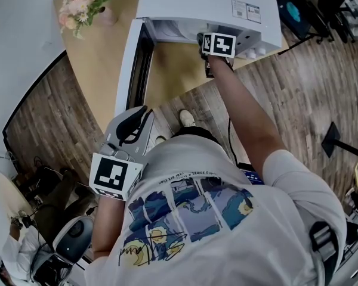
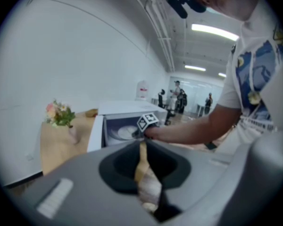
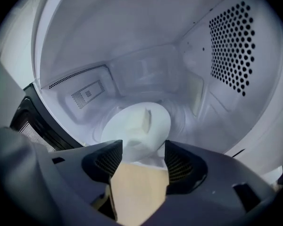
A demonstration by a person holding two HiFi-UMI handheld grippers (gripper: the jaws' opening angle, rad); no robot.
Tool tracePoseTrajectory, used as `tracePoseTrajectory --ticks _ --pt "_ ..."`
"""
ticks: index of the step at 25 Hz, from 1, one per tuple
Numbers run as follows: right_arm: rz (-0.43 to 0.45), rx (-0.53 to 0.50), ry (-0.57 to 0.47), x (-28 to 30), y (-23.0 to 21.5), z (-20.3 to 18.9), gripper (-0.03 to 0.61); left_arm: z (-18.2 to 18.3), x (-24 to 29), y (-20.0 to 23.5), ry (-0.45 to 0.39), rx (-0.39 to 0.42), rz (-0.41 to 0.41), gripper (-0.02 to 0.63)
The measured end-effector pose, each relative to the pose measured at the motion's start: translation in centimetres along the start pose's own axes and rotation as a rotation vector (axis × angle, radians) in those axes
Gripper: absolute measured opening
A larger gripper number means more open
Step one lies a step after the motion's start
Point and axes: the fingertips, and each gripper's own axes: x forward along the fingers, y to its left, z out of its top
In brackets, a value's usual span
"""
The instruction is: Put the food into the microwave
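Observation:
The white microwave stands on a wooden table with its door swung open to the left. Inside it a white plate lies on the floor of the chamber and carries a pale block of food. My right gripper reaches into the opening with its jaws wide apart. The plate's near rim lies between them, and the pads are not pressing on it. In the head view only its marker cube shows at the opening. My left gripper hangs back by the person's waist, shut and holding nothing.
A vase of pink flowers stands at the table's far left corner. The open door juts out past the table edge. Bags and gear lie on the wood floor at lower left. A black floor stand is at the right.

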Motion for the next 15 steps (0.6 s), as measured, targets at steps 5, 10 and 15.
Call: tracePoseTrajectory --ticks 5,10,15 --pt "-0.003 0.044 -0.015 0.1 -0.5 -0.6 0.241 0.1 -0.2 0.2 -0.001 -0.002 0.002 0.051" --pt "-0.002 0.058 -0.079 -0.7 -0.6 0.1 0.242 -0.1 -0.4 0.5 -0.005 -0.007 0.008 0.052" --pt "0.01 0.058 -0.119 -2.4 -0.4 0.0 0.241 -0.2 -0.9 0.3 -0.019 -0.006 -0.005 0.052"
